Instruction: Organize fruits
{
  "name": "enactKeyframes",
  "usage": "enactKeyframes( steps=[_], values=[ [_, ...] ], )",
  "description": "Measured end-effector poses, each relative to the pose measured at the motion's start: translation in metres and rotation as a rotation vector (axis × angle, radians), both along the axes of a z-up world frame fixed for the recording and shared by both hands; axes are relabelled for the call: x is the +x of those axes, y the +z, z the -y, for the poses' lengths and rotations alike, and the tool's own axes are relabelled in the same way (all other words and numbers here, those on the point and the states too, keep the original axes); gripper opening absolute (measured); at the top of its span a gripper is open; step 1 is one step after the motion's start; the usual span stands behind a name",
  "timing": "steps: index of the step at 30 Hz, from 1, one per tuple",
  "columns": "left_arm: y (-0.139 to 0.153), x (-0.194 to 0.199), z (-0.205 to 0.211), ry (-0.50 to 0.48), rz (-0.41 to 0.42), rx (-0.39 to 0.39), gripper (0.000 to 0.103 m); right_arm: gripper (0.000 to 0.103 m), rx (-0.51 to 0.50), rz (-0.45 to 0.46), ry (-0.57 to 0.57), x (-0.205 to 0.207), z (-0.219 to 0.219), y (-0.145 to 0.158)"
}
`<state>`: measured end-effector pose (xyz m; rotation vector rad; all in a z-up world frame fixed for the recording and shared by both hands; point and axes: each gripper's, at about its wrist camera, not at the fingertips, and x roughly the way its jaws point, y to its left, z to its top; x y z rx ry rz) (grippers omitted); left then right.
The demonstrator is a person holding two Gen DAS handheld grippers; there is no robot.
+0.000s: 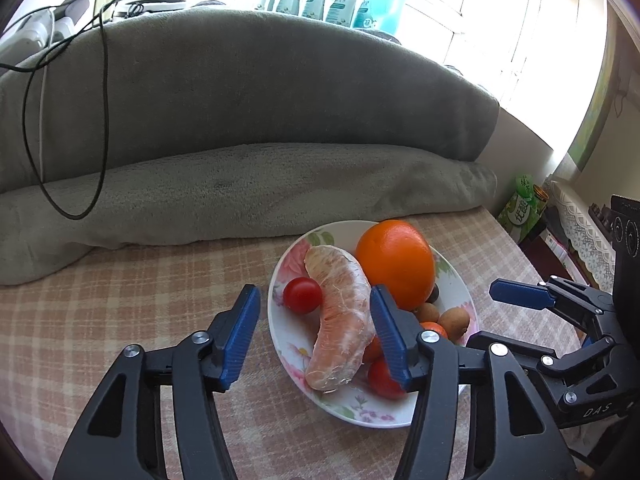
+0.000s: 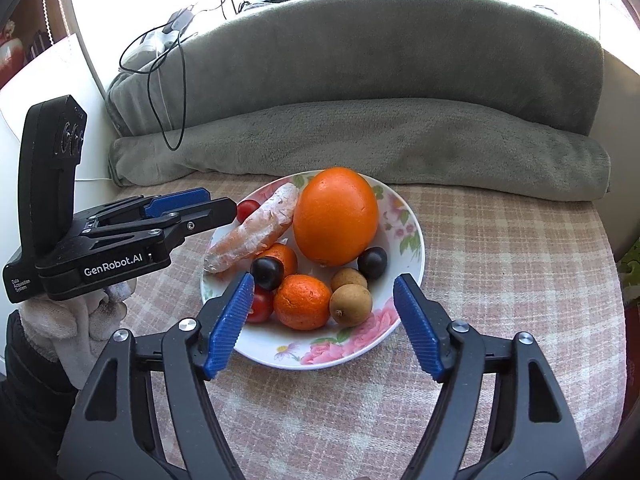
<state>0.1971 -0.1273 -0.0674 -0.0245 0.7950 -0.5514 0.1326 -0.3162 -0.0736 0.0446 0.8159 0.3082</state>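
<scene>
A floral plate [image 1: 280, 320] [image 2: 412, 248] on the checked tablecloth holds a big orange [image 1: 394, 262] [image 2: 335, 216], a peeled pomelo segment [image 1: 340, 320] [image 2: 256, 232], cherry tomatoes [image 1: 303, 294] [image 2: 259, 307], small mandarins [image 2: 302, 301], longans [image 2: 351, 305] and dark grapes [image 2: 372, 262]. My left gripper [image 1: 316, 332] is open and empty, hovering over the plate's left part around the pomelo segment. My right gripper [image 2: 324, 326] is open and empty above the plate's near rim. The left gripper also shows in the right wrist view [image 2: 188, 208], the right gripper in the left wrist view [image 1: 520, 296].
A grey blanket-covered sofa [image 1: 240, 120] [image 2: 360, 100] stands right behind the table, with black cables [image 1: 100, 100] hanging over it. A green box [image 1: 520, 208] stands off the table's far right. Bright windows lie behind.
</scene>
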Motion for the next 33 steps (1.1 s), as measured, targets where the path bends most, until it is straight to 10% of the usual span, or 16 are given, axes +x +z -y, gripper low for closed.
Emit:
enactKeyframes(
  steps=[9,33],
  values=[
    [0.005,-0.006,0.005,0.008,0.028,0.025,0.08,0.093,-0.033,0.024,-0.005,-0.004,-0.003,0.004],
    [0.015,-0.02,-0.002,0.024,0.043,0.024,0.082,0.098,-0.11,0.058,-0.065,-0.013,-0.006,0.014]
  ],
)
